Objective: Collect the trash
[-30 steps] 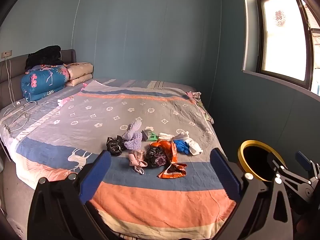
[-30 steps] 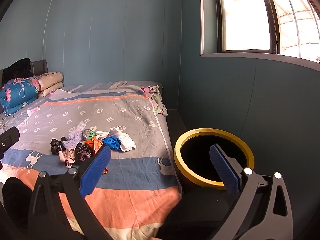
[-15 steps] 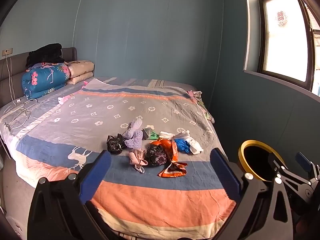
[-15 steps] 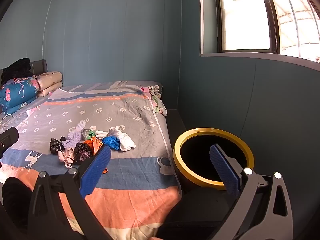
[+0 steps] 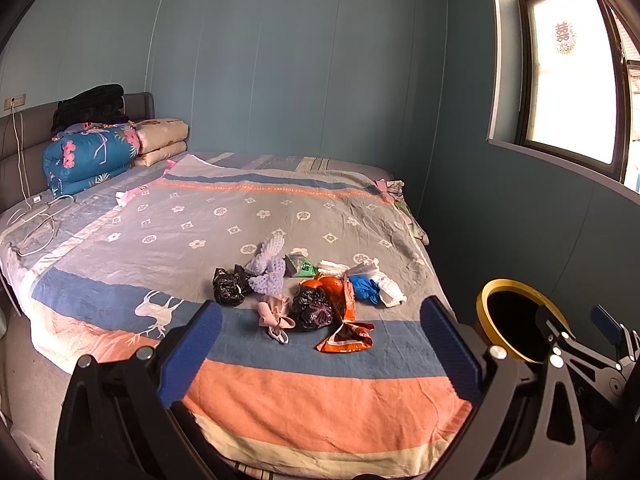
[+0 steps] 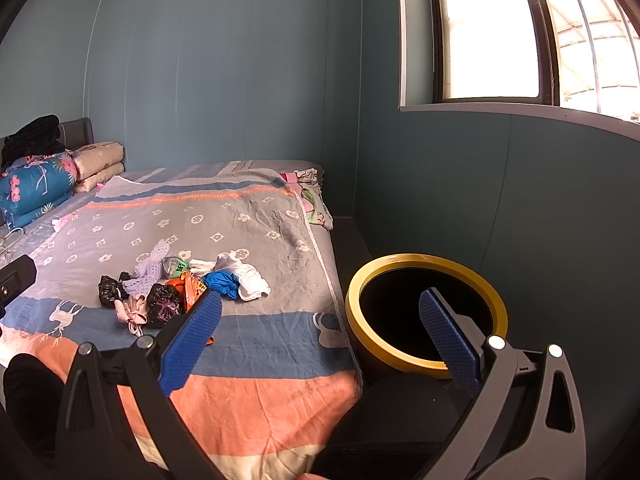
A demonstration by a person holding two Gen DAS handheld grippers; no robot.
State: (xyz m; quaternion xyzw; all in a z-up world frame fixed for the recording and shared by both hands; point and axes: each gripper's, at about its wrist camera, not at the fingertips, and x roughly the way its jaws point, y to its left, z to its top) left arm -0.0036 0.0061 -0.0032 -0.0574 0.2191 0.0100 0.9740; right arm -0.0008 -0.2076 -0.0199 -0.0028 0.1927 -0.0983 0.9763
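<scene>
Left wrist view: the trash [image 5: 308,292] lies as a loose cluster on the bed [image 5: 280,400], strung out crosswise, from a black bag [image 5: 227,288] at the left end through lilac foam netting [image 5: 267,270], a second black bag [image 5: 314,308] and an orange wrapper [image 5: 346,332] to a blue wad [image 5: 365,289] and white paper [image 5: 390,291] at the right end. The cluster sits straight ahead of the left gripper [image 5: 320,356], between the lines of its fingers and well beyond the tips. Its jaws stand wide and hold nothing.

The right gripper [image 6: 320,344] is likewise spread wide and empty; from it the trash [image 6: 180,288] lies ahead and off to the left, while the yellow-rimmed bin [image 6: 426,312] stands on the floor just beside the bed, partly behind its right finger.

So the left gripper looks better lined up for a first pick, probably the wrapper or the nearer black bag, with the bin off to its right.
</scene>
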